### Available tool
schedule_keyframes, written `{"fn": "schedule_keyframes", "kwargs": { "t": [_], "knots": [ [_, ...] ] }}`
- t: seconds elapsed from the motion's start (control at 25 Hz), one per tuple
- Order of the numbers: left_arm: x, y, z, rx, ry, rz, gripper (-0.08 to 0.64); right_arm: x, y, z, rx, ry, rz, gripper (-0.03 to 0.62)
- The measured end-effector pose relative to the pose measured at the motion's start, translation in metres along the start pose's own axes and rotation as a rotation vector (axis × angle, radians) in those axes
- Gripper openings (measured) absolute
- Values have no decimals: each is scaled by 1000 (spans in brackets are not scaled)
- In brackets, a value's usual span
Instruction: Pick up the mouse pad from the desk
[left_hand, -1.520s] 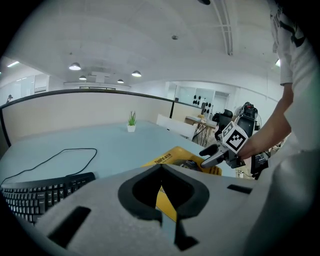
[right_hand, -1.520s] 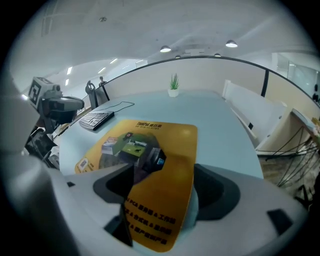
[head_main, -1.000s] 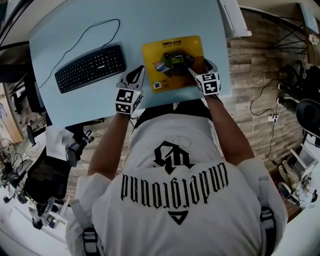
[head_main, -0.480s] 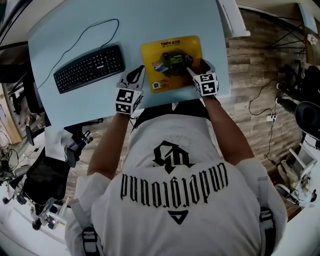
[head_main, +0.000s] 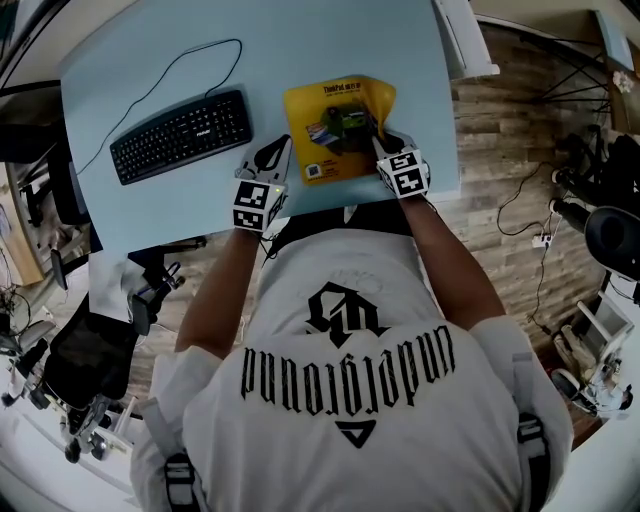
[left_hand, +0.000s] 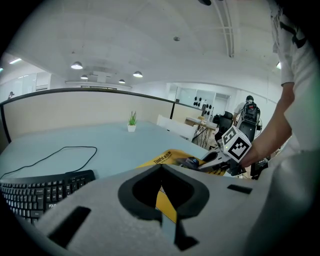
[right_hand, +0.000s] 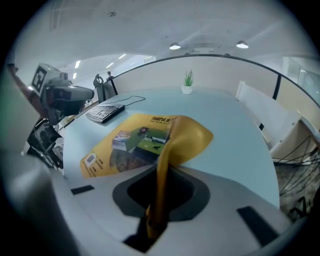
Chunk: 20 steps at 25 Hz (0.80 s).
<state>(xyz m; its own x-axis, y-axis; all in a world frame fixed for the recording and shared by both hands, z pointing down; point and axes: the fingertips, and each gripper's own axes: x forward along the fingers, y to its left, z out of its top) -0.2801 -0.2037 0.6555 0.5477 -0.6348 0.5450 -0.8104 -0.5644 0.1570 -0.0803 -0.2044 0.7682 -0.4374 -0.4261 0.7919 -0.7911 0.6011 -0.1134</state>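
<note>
The yellow mouse pad (head_main: 330, 135) lies near the front edge of the pale blue desk (head_main: 330, 40), to the right of a black keyboard (head_main: 180, 135) whose cable (head_main: 165, 75) loops away across the desk. Most of the pad is flat on the desk, but its right side is up off the surface and curls over like a wave. The right gripper (right_hand: 152, 222) has that edge: its jaws have just been closing, and now the thin yellow sheet is pinched between the pads and rises out of them in a bent fold. The left gripper (head_main: 273, 150) hangs just beside the pad's left edge, angled down toward the desk. Its jaws are together with nothing in them — the yellow seen through their gap is only the pad lying beyond. Whether its tips touch the desk I cannot tell. A small potted plant (right_hand: 187, 80) stands at the far edge of the desk.
</note>
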Motion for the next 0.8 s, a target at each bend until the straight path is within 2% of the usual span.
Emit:
{"fn": "schedule_keyframes", "kwargs": {
  "t": [0.32,0.8],
  "knots": [
    [-10,-2,5,1,-10,14,8,-14,7,15,19,-49,16,25],
    [-35,-9,43,9,-100,32,8,-60,32,71,37,-201,90,25]
  ]
}}
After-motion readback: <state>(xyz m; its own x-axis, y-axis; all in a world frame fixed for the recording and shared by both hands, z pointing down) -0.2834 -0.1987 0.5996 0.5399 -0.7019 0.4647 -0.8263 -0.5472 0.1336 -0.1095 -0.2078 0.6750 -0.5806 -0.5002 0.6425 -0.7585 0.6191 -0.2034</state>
